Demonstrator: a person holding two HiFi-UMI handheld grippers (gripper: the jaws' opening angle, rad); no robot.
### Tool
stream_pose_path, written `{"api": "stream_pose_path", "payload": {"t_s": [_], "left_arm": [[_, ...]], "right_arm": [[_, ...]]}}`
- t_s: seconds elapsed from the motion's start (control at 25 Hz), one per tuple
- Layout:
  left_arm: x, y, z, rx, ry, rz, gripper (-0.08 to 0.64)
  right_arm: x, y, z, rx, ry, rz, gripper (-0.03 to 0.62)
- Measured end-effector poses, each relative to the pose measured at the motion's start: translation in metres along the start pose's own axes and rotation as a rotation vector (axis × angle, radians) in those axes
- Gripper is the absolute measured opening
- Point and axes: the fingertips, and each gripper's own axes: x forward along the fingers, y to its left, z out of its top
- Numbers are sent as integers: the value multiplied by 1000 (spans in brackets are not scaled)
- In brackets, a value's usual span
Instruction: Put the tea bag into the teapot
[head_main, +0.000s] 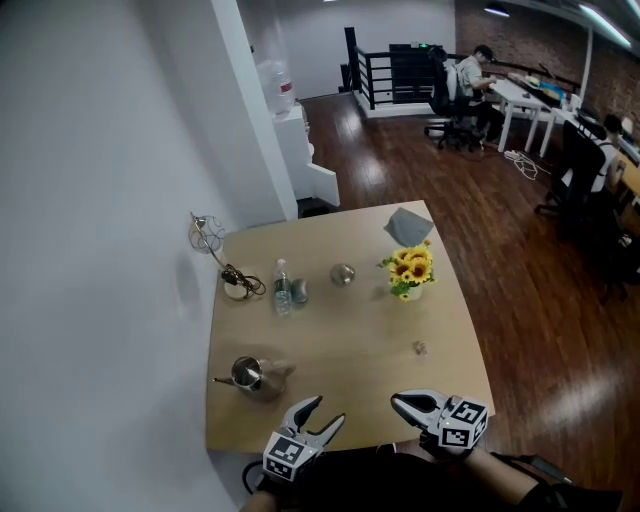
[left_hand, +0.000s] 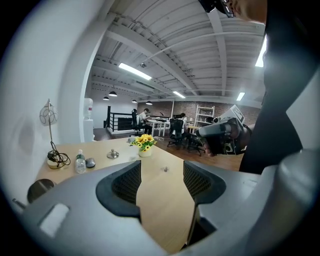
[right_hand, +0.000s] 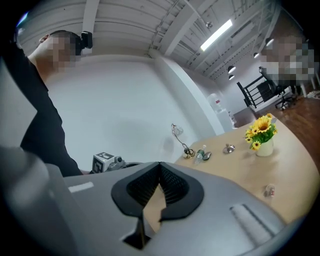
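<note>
The tea bag (head_main: 420, 348) is a small pale packet lying on the wooden table (head_main: 340, 330), right of centre; it also shows in the left gripper view (left_hand: 165, 169) and the right gripper view (right_hand: 270, 190). The metal teapot (head_main: 250, 376) stands lidless near the front left corner, spout to the left, and a dark part of it (left_hand: 37, 190) shows low left in the left gripper view. My left gripper (head_main: 322, 412) hovers open at the front edge, just right of the teapot, nothing between its jaws. My right gripper (head_main: 408, 403) is shut and empty, in front of the tea bag.
A round metal lid (head_main: 343, 273) lies mid-table. Sunflowers in a white pot (head_main: 410, 272) stand behind the tea bag. A water bottle (head_main: 282, 288), a mouse (head_main: 299, 291) and a coiled cable (head_main: 238, 281) sit by the wall. A grey cloth (head_main: 408, 227) lies at the far edge.
</note>
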Motion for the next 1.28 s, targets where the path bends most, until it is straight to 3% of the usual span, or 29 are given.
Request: {"api": "stream_pose_path", "payload": {"t_s": [0.44,0.64,0.8,0.92,1.04,1.28], "left_arm": [[11,35,10,2,-13,-43,261],[14,41,8,9,2,-63,261],[16,43,4,14,23,-74,261],[18,48,1,11,33,-67,261],[24,50,-3,9,48,-63,262],[36,51,-11,-6,81,-61,262]], "right_arm": [[34,-22,20,-13,-30,-58,9],[42,-47,26,-85,-13,-116,12],[39,-98,22,-167,60,-224,61],[30,-151,10,-201,138,-352,93],[20,-201,-16,-216,242,-466,110],[6,-274,-78,-230,475,-609,146]]}}
